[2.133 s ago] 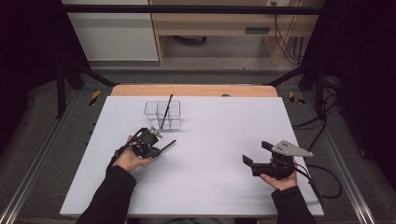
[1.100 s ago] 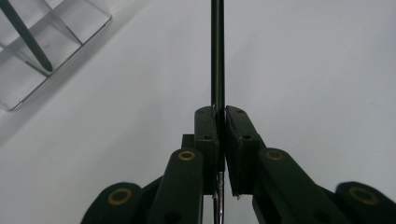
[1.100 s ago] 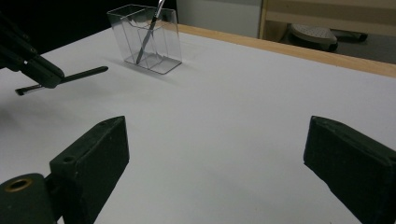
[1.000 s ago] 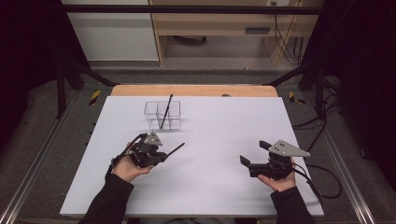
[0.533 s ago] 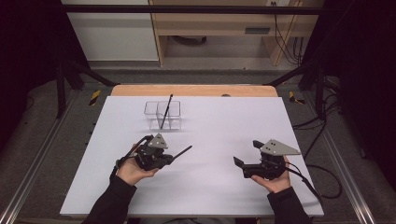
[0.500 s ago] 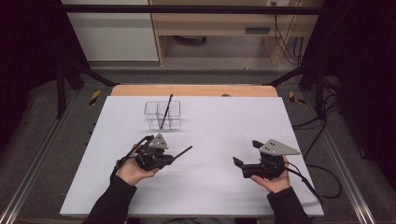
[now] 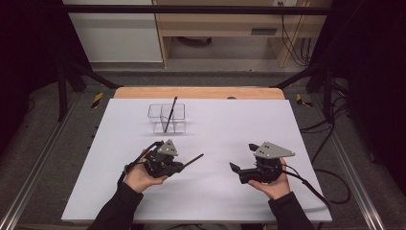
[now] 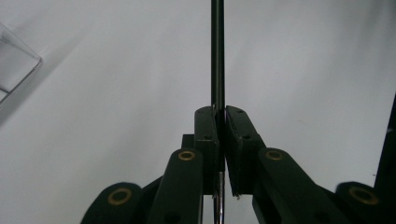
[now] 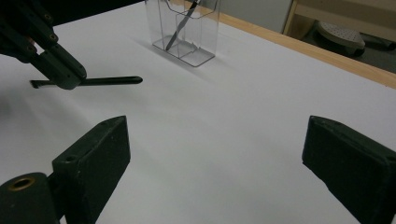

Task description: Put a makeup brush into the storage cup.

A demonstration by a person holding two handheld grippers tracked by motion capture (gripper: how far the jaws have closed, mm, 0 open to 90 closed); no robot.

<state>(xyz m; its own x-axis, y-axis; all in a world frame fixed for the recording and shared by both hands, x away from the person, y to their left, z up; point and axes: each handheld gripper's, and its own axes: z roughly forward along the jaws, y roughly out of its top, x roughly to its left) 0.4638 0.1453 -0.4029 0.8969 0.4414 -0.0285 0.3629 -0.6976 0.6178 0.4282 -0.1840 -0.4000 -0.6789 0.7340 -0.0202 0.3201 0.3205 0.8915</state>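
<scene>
Left gripper point(image 7: 178, 166), lower left of centre in the high view: jaws clamped on a thin black pen-like rod point(image 8: 217, 56), which sticks out toward the right, over the white surface point(image 7: 230, 124). Right gripper point(image 7: 235, 168), lower right: jaws wide apart, nothing between them. Clear plastic divided holder point(image 7: 166, 118), upper centre, has a second black rod point(image 7: 170, 113) leaning inside.
</scene>
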